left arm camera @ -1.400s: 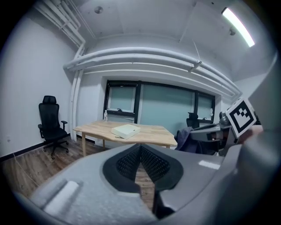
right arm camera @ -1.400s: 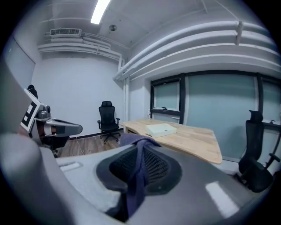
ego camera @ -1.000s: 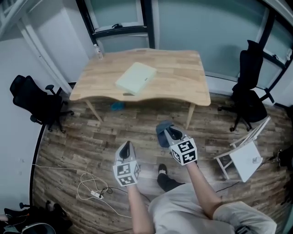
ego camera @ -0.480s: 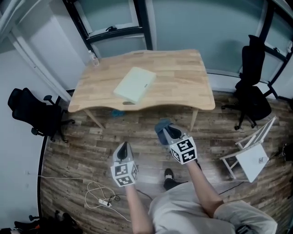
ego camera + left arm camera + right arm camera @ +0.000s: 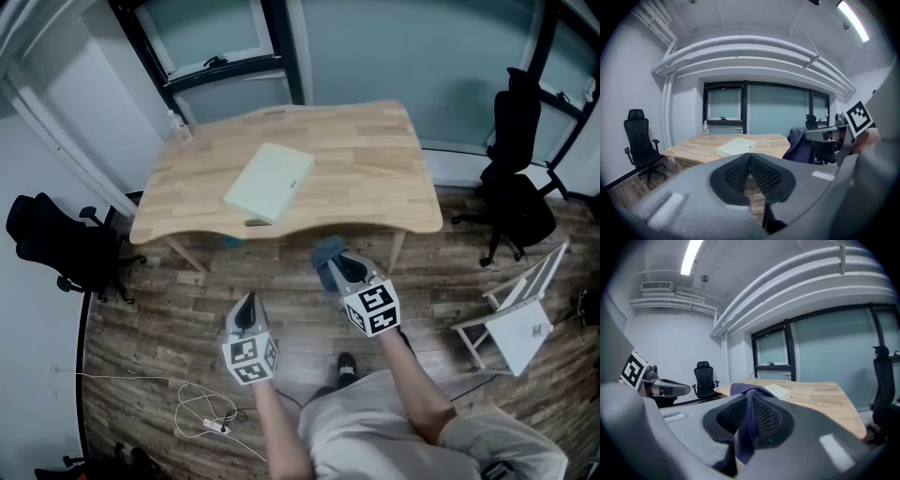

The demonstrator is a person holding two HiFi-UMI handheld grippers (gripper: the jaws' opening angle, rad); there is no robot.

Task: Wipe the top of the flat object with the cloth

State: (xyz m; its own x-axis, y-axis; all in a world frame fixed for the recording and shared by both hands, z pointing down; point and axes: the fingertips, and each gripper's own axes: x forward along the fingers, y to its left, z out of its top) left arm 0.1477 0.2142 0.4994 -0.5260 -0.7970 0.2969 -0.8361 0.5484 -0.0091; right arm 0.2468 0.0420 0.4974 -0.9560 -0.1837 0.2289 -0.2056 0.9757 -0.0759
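Nearest, well short of the table (image 5: pixel 375 155): left gripper (image 5: pixel 247 306) shut with nothing in it, mesh pads pressed tip to tip in its own view. Beside it and a little closer to the table, right gripper (image 5: pixel 337 264) clamped on the cloth (image 5: pixel 324 257), a dark blue fold pinched between the pads and bunched over their tips.

Since a second ago, drawn nearer to the table: top larger in the head view, near edge lower in the picture, both grippers carried in the same pose. Reads as a walk-up, with the wipe not yet begun and the cloth well apart from the flat object (image 5: pixel 269 182).

On the table, left of its middle: the flat object, pale green, skewed, one corner close to the table's near edge. That lie seen from the head view alone. From the gripper views, instead, its low slab profile and bare top. From the left gripper view only, the cloth (image 5: pixel 802 145) seen side-on, draping below the right gripper. Farthest, at the table's far left corner, a small bottle (image 5: pixel 174 120).
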